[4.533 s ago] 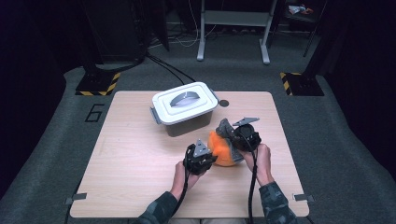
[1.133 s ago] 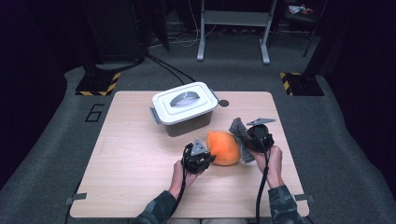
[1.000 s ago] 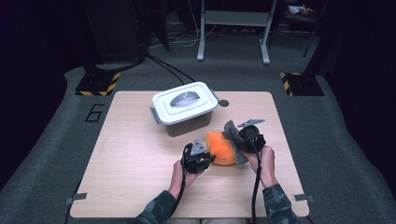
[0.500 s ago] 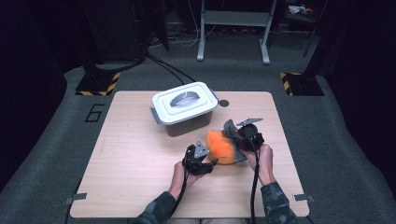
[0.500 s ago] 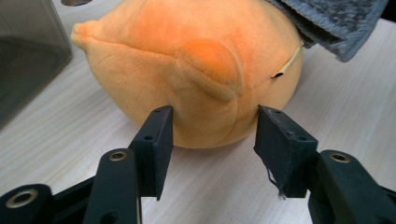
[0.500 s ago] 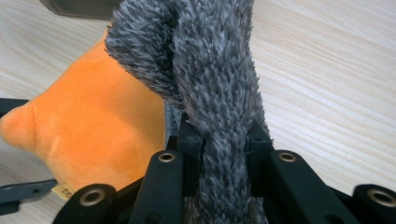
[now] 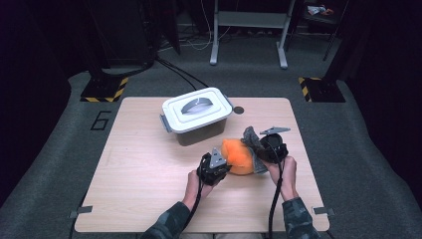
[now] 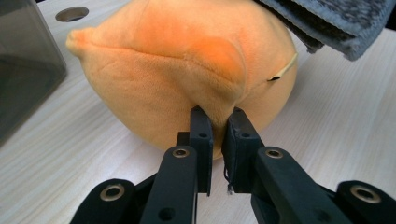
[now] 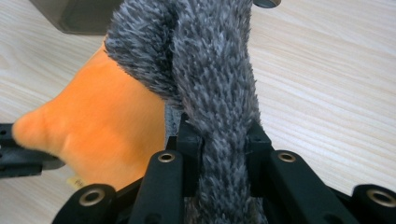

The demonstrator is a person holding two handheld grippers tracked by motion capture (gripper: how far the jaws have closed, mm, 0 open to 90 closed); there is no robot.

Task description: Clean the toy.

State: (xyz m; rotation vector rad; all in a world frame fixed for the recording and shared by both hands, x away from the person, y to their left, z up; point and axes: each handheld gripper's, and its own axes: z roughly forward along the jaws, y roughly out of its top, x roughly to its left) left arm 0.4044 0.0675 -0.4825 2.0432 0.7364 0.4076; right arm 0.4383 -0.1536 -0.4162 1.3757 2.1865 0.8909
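The only writing I can read is a "6" (image 7: 101,120) on the floor left of the desk (image 7: 144,174). My left hand-held gripper (image 8: 217,122) is clenched on a fold of the orange plush toy (image 8: 187,65), soft and rounded. My right hand-held gripper (image 9: 219,135) is clamped on its fuzzy grey part (image 9: 215,70). The toy lies on the desk, just in front of the lidded box (image 7: 196,115).

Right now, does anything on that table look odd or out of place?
Nothing looks spilled or broken. The one oddity is the orange plush toy: the left gripper pinches a fold of its fabric, bunching it, while the right gripper clamps the grey fuzzy cloth draped against it. The lidded container sits shut, undisturbed.
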